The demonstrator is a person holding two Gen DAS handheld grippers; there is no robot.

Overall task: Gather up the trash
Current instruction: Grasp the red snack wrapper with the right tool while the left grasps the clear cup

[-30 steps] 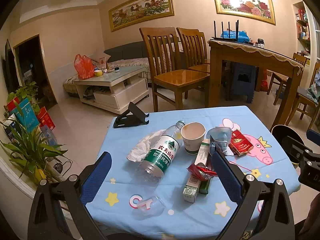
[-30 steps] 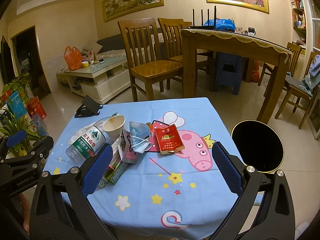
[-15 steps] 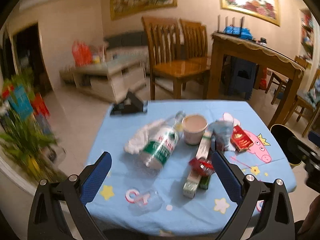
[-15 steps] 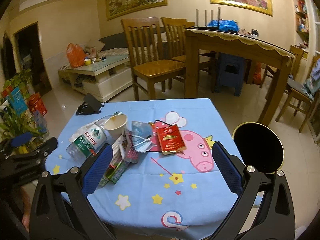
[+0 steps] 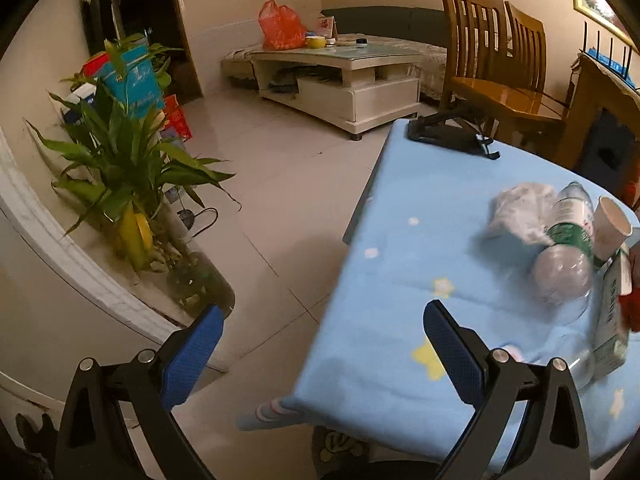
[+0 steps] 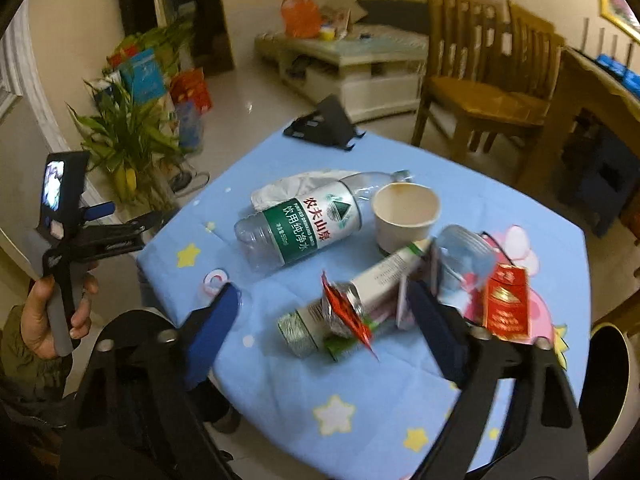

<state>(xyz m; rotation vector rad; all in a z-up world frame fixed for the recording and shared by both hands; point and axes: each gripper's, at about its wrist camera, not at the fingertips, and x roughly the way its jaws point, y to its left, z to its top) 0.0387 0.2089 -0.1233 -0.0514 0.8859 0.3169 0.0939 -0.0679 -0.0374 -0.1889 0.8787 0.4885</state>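
A: Where are we now? Both views have swung left since a second ago; the plant (image 5: 120, 168) fills nine o'clock in the left view.

B: Our right gripper (image 6: 320, 320) has come down over the pile. Its jaws have just been closing a little, but they're wide apart, and nothing is pinched. The red wrapper (image 6: 346, 312) and the long box (image 6: 376, 284) under it lie between the fingers, pads not pressing.

A: And the left gripper (image 5: 320, 348)?

B: Jaws apart, empty. One pad hangs over the floor, the other over the near edge of the table (image 5: 400, 360). It has drifted off the trash, which now sits at three o'clock of its view.

A: So the trash is all on the table?

B: Yes. Bottle (image 6: 298, 226) on its side at twelve o'clock from our right jaws, tissue (image 6: 292, 188) behind it, cup (image 6: 404, 212) upright at one o'clock, red pack (image 6: 506, 300) at three. The bin (image 6: 608, 384) stands off the table at four o'clock.

A: Then we judge the wrapper is the first pick, nothing collected yet.

B: Agreed. It's light and crinkly, so it may slip.
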